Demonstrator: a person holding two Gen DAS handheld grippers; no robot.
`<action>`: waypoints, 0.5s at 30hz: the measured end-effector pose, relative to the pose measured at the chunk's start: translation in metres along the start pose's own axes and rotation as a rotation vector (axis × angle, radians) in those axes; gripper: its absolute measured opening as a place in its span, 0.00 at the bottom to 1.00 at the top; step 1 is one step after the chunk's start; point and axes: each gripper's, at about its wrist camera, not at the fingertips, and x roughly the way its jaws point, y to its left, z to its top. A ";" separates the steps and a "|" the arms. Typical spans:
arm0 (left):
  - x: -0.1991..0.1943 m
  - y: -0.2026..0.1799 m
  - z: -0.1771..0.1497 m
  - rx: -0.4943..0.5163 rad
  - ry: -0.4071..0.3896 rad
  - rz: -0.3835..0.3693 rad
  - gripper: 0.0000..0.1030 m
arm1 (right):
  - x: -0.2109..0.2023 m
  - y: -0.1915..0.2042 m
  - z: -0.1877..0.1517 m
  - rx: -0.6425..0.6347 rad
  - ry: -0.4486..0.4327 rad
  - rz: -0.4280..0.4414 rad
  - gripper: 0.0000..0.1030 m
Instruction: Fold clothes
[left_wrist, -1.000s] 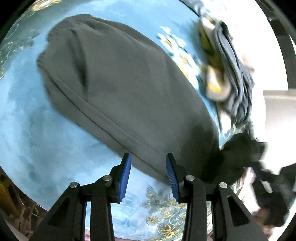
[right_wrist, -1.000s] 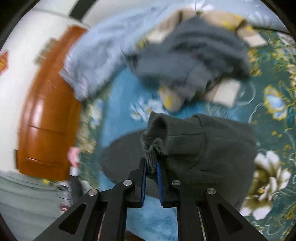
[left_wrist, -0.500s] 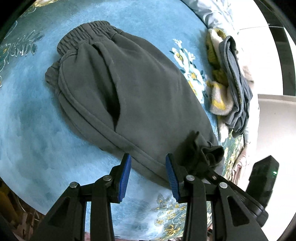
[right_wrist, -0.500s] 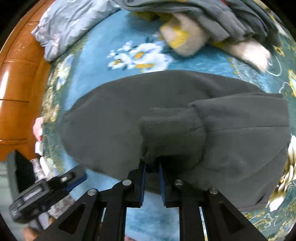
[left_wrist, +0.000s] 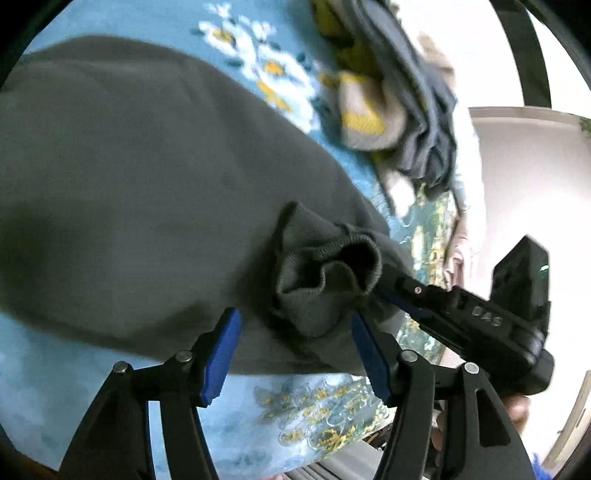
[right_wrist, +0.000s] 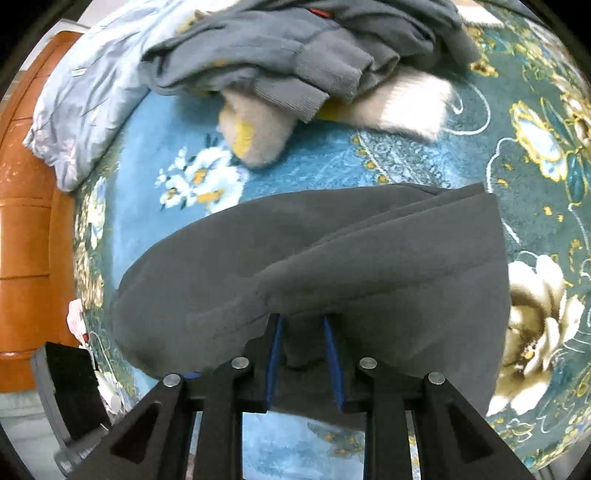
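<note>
The grey pants (right_wrist: 369, 266) lie folded over once, the right gripper (right_wrist: 303, 354) part-open around the cuff (left_wrist: 328, 266) (left gripper (left_wrist: 295, 354) wide apart, empty), further folds and the pile of clothes (right_wrist: 295, 48) remaining.

The dark grey fleece-like trousers (right_wrist: 332, 266) are showing a matt, soft cloth face, with a ribbed knit cuff (left_wrist: 328, 269). The blue flowered plush blanket (right_wrist: 332, 158) is looking fuzzy. The orange-brown wooden headboard (right_wrist: 26, 240) is gleaming, probably varnished. The black grippers' frames are looking like matt plastic.

A blue floral bedspread (right_wrist: 306, 173) fills the scene — orange-brown wooden furniture (right_wrist: 26, 229) beside it, white wall (left_wrist: 517, 177) beyond.
</note>
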 end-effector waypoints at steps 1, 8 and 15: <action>0.007 0.002 0.002 -0.028 -0.007 0.013 0.58 | 0.005 0.001 0.002 -0.004 0.010 -0.008 0.25; 0.015 0.029 0.004 -0.206 -0.022 0.005 0.49 | 0.036 -0.006 0.012 0.049 0.058 -0.028 0.26; -0.083 0.051 -0.019 -0.219 -0.203 -0.141 0.53 | 0.025 -0.003 0.015 0.093 0.082 -0.023 0.26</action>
